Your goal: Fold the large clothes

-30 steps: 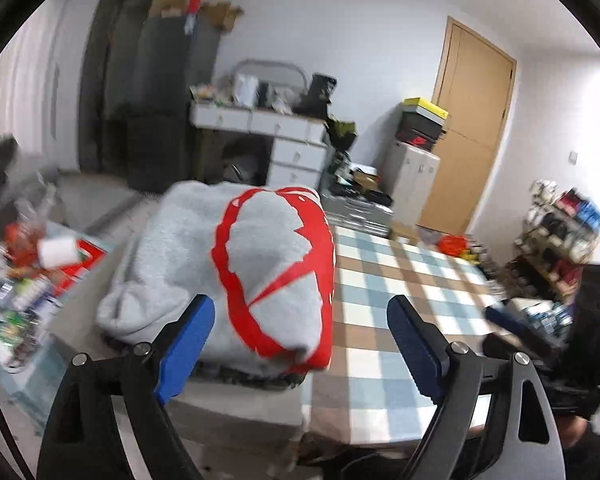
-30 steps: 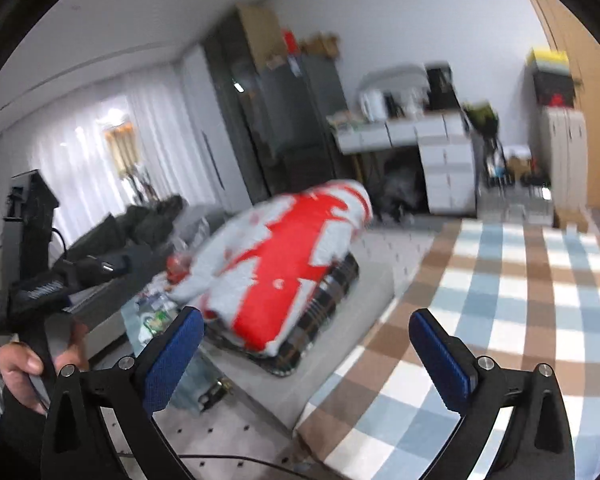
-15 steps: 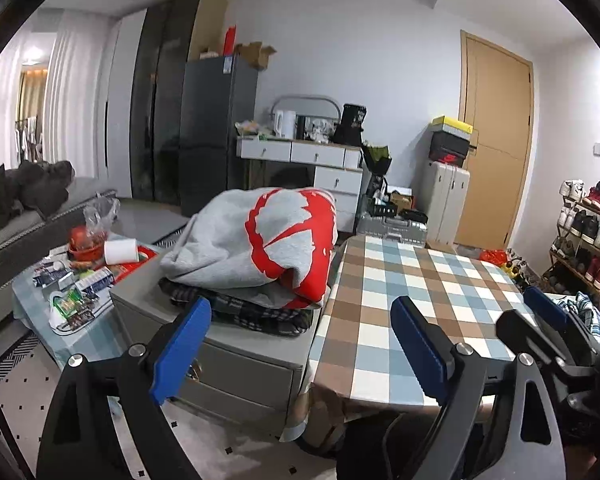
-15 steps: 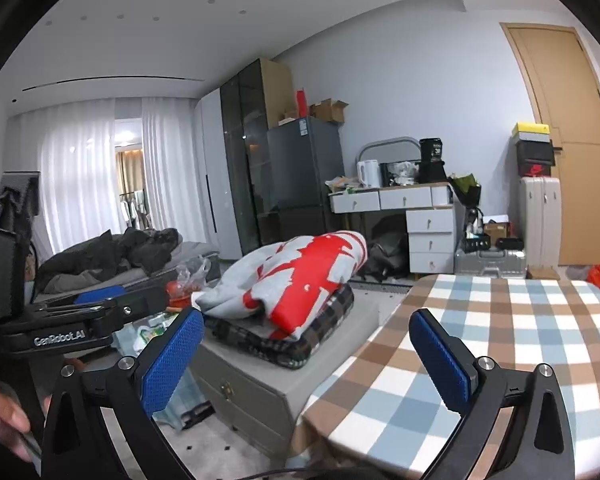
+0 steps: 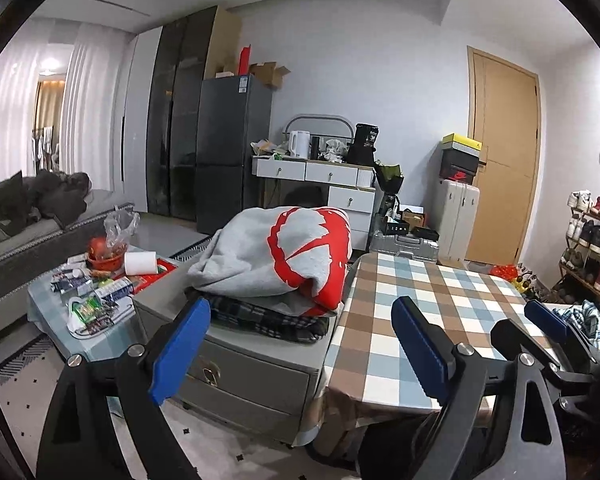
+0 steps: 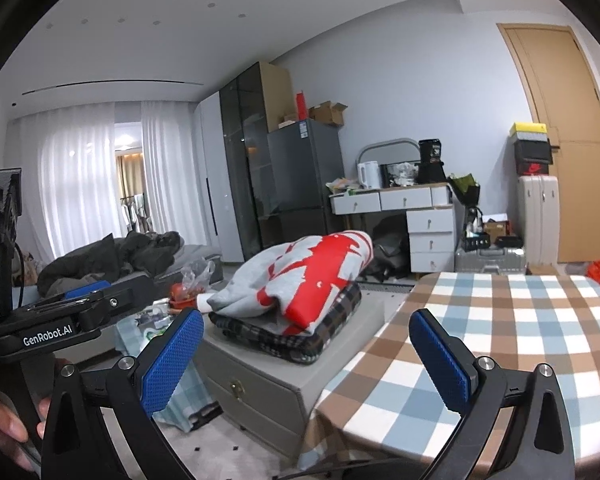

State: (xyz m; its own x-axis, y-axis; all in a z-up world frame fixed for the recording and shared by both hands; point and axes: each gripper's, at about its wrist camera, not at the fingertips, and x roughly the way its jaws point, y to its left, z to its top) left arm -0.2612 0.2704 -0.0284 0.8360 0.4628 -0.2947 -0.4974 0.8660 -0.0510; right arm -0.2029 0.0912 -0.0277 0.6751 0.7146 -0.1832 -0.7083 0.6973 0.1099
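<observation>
The grey and red sweatshirt lies folded on top of a dark plaid garment, and both sit on the grey drawer cabinet just beside the checked table. From the left gripper the stack lies at about twelve o'clock, a little toward eleven, well apart from the blue pads. From the right gripper it lies at about eleven o'clock, also well apart. The pile's long axis runs away from both cameras, from its near edge at six o'clock toward the white desk at twelve. By my judgement the left gripper is the nearer one, since the stack sits almost straight ahead of it, while the right one faces the table's corner. The left gripper also shows at nine o'clock in the right wrist view, held in a hand.

Both pairs of tongs stand wide apart with nothing between their pads.

Compared with a second ago, both cameras have drawn back and levelled out: the stack then filled the middle of each view, and now it looks smaller, with the cabinet front and floor in sight. In the last half second little has changed.
</observation>
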